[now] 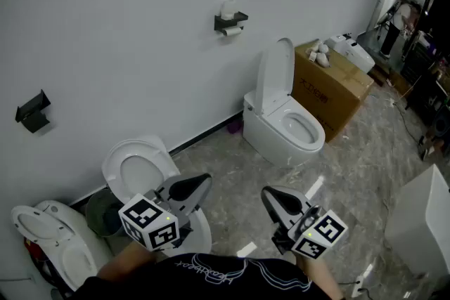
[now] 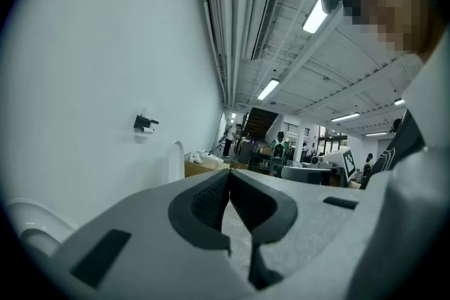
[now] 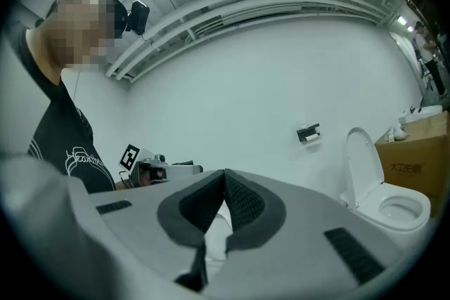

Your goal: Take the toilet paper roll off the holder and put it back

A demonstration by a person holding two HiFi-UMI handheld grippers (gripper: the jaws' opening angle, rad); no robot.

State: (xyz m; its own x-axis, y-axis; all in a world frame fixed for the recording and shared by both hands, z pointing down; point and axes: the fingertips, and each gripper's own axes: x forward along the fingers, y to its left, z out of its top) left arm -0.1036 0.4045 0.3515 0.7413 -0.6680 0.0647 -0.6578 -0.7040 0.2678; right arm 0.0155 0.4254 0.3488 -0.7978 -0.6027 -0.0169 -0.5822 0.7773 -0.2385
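A black toilet paper holder (image 1: pixel 230 22) is fixed high on the white wall, with a white roll (image 1: pixel 233 31) hanging under it and a white item on its shelf. The holder is small and far off in the left gripper view (image 2: pixel 145 124) and in the right gripper view (image 3: pixel 308 132). My left gripper (image 1: pixel 202 183) is held low, in front of my body, well short of the wall; its jaws are shut with nothing between them (image 2: pixel 230 177). Beside it my right gripper (image 1: pixel 269 195) is also shut and empty (image 3: pixel 223 176).
A white toilet (image 1: pixel 285 123) with its lid up stands below the holder, next to a cardboard box (image 1: pixel 336 86). Two more toilets (image 1: pixel 138 171) (image 1: pixel 49 235) stand at lower left, just ahead of my left gripper. A second black holder (image 1: pixel 33 112) is on the wall at left.
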